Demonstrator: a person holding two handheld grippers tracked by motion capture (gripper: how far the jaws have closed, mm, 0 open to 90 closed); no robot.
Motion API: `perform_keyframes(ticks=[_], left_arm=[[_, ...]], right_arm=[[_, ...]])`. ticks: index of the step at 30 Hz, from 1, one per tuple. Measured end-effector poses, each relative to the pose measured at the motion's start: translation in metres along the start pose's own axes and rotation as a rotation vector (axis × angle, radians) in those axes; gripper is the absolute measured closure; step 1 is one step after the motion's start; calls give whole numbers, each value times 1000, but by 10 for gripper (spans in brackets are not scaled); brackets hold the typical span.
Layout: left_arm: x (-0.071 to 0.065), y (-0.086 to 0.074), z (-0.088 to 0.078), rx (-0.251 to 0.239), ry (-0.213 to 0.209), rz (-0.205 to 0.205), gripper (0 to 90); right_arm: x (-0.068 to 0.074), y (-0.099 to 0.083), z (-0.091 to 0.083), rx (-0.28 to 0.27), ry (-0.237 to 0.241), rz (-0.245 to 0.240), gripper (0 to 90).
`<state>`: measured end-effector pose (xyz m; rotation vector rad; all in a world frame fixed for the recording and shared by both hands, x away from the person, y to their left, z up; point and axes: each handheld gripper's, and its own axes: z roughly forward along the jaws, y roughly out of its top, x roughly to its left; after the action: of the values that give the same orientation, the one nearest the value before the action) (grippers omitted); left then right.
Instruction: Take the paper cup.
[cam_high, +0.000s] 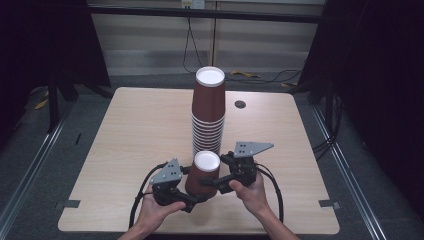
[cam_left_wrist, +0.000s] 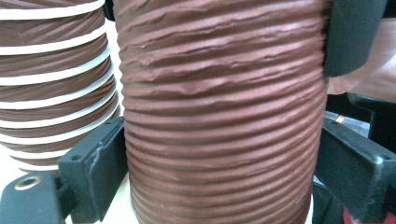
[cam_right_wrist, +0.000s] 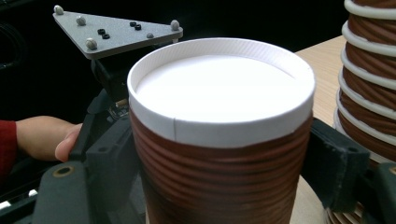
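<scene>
A single brown ribbed paper cup (cam_high: 204, 172) stands upside down on the table near its front edge, white base up. Just behind it rises a tall stack of the same cups (cam_high: 209, 115), also inverted. My left gripper (cam_high: 196, 196) comes in from the left and low, and in the left gripper view (cam_left_wrist: 219, 177) its jaws press on both sides of the cup's (cam_left_wrist: 219, 116) lower wall. My right gripper (cam_high: 214, 172) reaches in from the right. In the right gripper view (cam_right_wrist: 224, 172) its jaws clasp the cup (cam_right_wrist: 219, 93) just below the white rim.
The wooden table (cam_high: 140, 130) has bare room left and right of the stack. A small dark hole (cam_high: 240, 104) lies at the back right. Black cables trail from both grippers toward the front edge. The cup stack (cam_right_wrist: 369, 79) stands close beside the held cup.
</scene>
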<state>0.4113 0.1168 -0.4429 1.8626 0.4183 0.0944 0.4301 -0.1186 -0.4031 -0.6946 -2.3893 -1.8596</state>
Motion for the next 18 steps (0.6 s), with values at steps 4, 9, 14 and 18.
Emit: perform_keyframes(ticks=[4,9,14,18], left_arm=[[0,1,-3,11,2,18,126],[-1,2,-4,21,-7,23,135],[0,1,-5,26,-10,20,137],[0,1,-5,34,-8,24,136]], right_arm=[[-1,-1,0,-5,13,4,198],[-1,0,2,15,16,7,155],[0,1,2,29,-5,-5,135],[0,1,0,28,1,-1,136]])
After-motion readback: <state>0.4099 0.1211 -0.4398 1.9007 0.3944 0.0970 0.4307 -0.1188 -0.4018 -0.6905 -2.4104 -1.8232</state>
